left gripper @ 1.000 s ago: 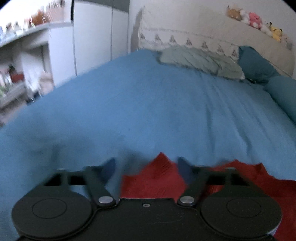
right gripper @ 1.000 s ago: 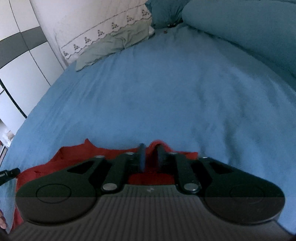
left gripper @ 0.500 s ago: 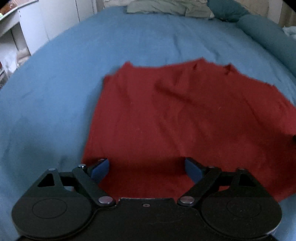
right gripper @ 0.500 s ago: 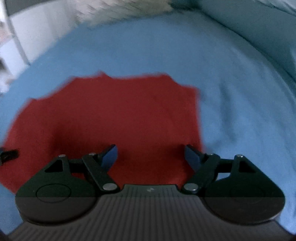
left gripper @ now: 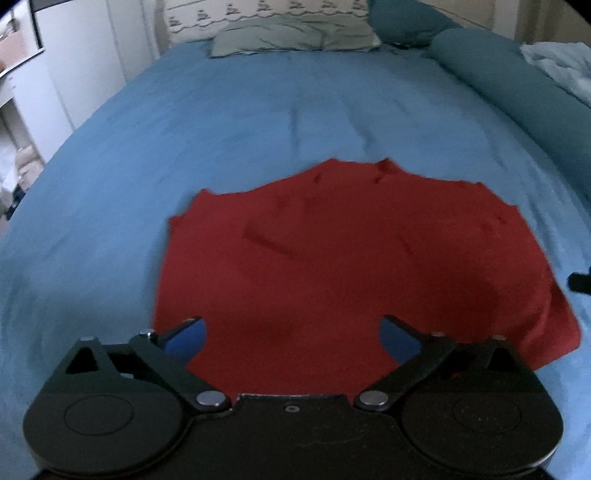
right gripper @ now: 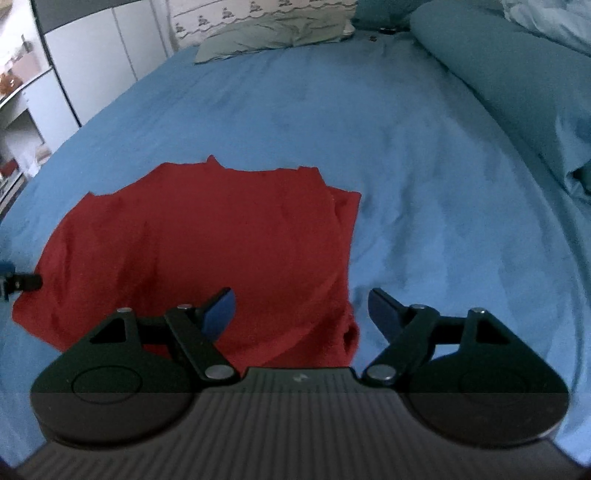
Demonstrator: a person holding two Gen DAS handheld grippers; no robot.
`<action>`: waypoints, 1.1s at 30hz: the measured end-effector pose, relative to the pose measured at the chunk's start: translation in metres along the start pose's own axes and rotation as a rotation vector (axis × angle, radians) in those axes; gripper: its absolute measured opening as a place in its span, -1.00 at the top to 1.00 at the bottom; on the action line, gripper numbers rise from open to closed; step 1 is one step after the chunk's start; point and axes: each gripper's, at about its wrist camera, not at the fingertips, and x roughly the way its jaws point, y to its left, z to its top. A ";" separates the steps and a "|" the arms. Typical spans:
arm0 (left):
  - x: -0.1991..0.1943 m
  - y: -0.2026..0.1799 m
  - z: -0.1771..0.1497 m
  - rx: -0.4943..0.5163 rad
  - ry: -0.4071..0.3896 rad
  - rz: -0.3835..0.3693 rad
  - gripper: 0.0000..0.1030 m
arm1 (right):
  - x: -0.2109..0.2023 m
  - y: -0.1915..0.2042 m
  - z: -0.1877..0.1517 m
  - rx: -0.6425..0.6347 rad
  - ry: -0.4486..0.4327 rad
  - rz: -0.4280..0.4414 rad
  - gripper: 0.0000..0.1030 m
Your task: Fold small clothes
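Underneath, a blue bed (left gripper: pixel 258 122) fills both views, its sheet lightly creased. Spread flat on it near the foot lies the red garment (left gripper: pixel 351 266), wrinkled, its right edge doubled over. Both the left gripper (left gripper: pixel 293 334) and right gripper (right gripper: pixel 303 310) hang above it, fingers wide, holding nothing. A grey-green pillow (left gripper: pixel 295 35) lies at the headboard, teal bolsters (left gripper: pixel 517 85) along the right, white cupboards (right gripper: pixel 96 70) left.

- One red garment (left gripper: pixel 354 266) in front of me, lying on one blue bed (left gripper: pixel 229 110).
- Two grippers of mine: the left gripper (left gripper: pixel 293 338) and the right gripper (right gripper: pixel 302 309).
- One grey-green pillow (left gripper: pixel 291 35), one teal bolster (left gripper: pixel 517 88).
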 end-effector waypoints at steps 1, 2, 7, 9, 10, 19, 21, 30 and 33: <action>0.004 -0.004 0.003 0.004 0.006 -0.007 -0.98 | 0.001 -0.002 0.000 -0.003 0.014 -0.005 -0.85; 0.009 -0.009 0.004 0.007 0.015 -0.009 -0.98 | 0.003 -0.005 -0.001 -0.001 0.029 -0.008 -0.85; 0.033 -0.025 0.008 -0.034 0.067 -0.011 -0.97 | 0.031 -0.020 -0.010 0.059 0.081 -0.009 -0.73; 0.040 -0.026 0.008 -0.054 0.080 -0.010 -0.97 | 0.042 -0.024 -0.014 0.082 0.096 -0.009 -0.52; 0.045 -0.027 0.009 -0.062 0.085 -0.011 -0.97 | 0.048 -0.026 -0.016 0.093 0.105 -0.006 -0.46; 0.097 -0.035 0.008 -0.091 0.157 0.021 -1.00 | 0.054 -0.016 -0.033 0.071 0.054 0.008 -0.04; 0.101 -0.037 0.006 -0.077 0.151 0.029 -1.00 | 0.053 -0.013 -0.034 0.059 0.048 0.011 0.18; 0.105 -0.032 0.014 -0.098 0.176 0.018 -1.00 | 0.024 -0.027 -0.004 0.322 0.075 0.122 0.52; 0.105 -0.028 0.016 -0.099 0.183 -0.002 -1.00 | 0.006 -0.016 0.026 0.412 0.035 0.219 0.54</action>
